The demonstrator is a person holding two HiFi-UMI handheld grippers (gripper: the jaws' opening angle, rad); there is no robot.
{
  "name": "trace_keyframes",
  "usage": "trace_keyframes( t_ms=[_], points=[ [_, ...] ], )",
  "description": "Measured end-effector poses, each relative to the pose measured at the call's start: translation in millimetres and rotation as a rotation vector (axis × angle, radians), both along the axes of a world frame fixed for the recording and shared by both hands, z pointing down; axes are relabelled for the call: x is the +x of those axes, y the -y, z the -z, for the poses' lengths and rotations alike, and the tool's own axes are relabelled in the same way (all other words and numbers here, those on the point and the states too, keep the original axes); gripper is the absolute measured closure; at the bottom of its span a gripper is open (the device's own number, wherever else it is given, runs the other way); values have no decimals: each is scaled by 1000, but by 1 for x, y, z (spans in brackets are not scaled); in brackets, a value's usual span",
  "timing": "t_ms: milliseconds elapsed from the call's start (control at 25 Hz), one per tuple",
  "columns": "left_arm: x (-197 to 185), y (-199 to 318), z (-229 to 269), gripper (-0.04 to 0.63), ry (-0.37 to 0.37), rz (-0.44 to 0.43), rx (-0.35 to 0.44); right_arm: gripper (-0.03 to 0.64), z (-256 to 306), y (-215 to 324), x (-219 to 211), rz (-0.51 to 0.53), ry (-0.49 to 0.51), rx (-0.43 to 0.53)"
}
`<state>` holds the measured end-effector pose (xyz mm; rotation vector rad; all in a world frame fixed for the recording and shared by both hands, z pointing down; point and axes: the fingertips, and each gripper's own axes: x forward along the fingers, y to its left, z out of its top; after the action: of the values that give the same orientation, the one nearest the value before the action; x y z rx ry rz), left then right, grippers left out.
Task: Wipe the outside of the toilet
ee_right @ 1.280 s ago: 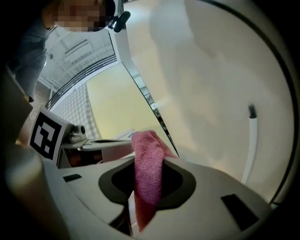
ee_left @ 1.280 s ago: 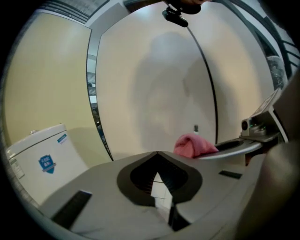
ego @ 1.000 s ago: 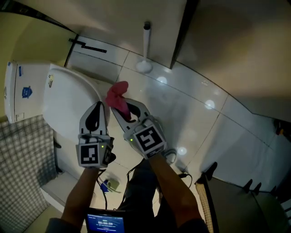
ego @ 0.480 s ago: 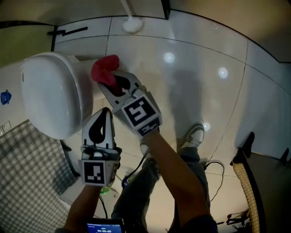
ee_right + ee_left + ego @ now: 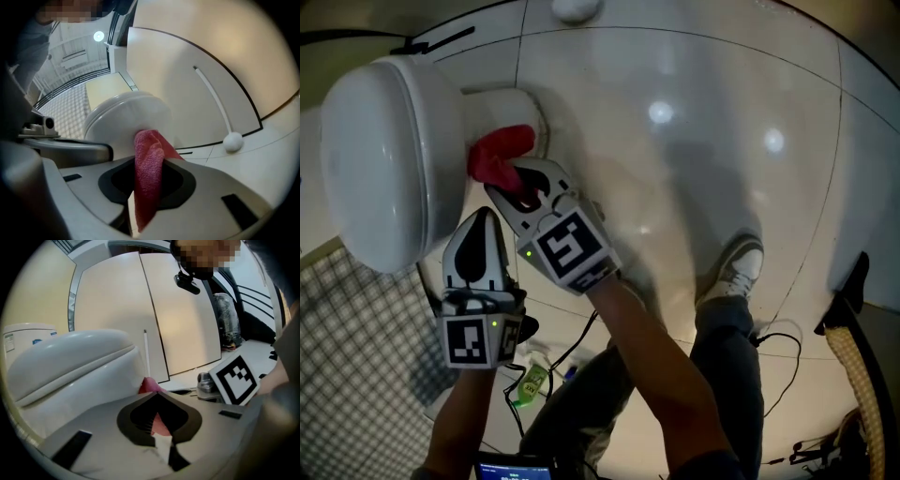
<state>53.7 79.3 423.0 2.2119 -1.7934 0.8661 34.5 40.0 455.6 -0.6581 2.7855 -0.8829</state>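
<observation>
Lower now than a second ago, the red cloth point(image 5: 499, 153) has travelled from beside the lid down to the neck beneath the bowl, and both of my grippers have followed it in.

At far left, checked flooring point(image 5: 352, 375) runs under the white toilet point(image 5: 384, 159), its lid down. My left gripper point(image 5: 483, 217) hangs just beside the bowl's outer wall, jaws brought together with nothing between them; its own view shows the tips meeting, with a sliver of red from the cloth beyond them. Below it, near my left forearm, a small green bottle point(image 5: 530, 380) lies on the floor among dark cables point(image 5: 581, 337), and a lit screen point(image 5: 514, 466) shows at the bottom edge.

Just to the right, my right gripper point(image 5: 517, 178) is clamped on the cloth, which stands up out of the jaws as a thick fold. Its bunched end appears to press against the toilet's outside, under the rim, though the steep angle leaves the contact itself unclear.

Further right the glossy white floor tiles point(image 5: 694, 112) carry round light reflections. A white rounded base of a long-handled brush point(image 5: 575, 7) sits at the top edge, well apart from the cloth. My grey-and-white shoe point(image 5: 736, 267) stands on the tiles at right.
</observation>
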Motion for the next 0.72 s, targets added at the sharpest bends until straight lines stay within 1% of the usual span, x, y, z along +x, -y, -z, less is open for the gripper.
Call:
trace_keyframes(
  t_ms=[160,240,320,520,640,720],
  points=[
    [-33,-22,-4,584,39,37,-20,526,-2,-55,-14,45,-18,-12],
    [-36,-25,-6,584,22,55,-35,526,-5,-74,-15,58,-30,-38],
    [-32,-27,-11,584,9,57,-45,526,-10,-82,-12,60,-35,-59],
    [-21,-25,-24,583,-16,56,-48,526,-20,-71,4,53,-68,-70],
    [-20,-7,-37,584,-33,49,-28,526,-31,-45,5,23,-73,-62],
    [-20,4,-47,583,-43,44,-31,526,-42,-24,4,-5,-75,-61]
  ],
)
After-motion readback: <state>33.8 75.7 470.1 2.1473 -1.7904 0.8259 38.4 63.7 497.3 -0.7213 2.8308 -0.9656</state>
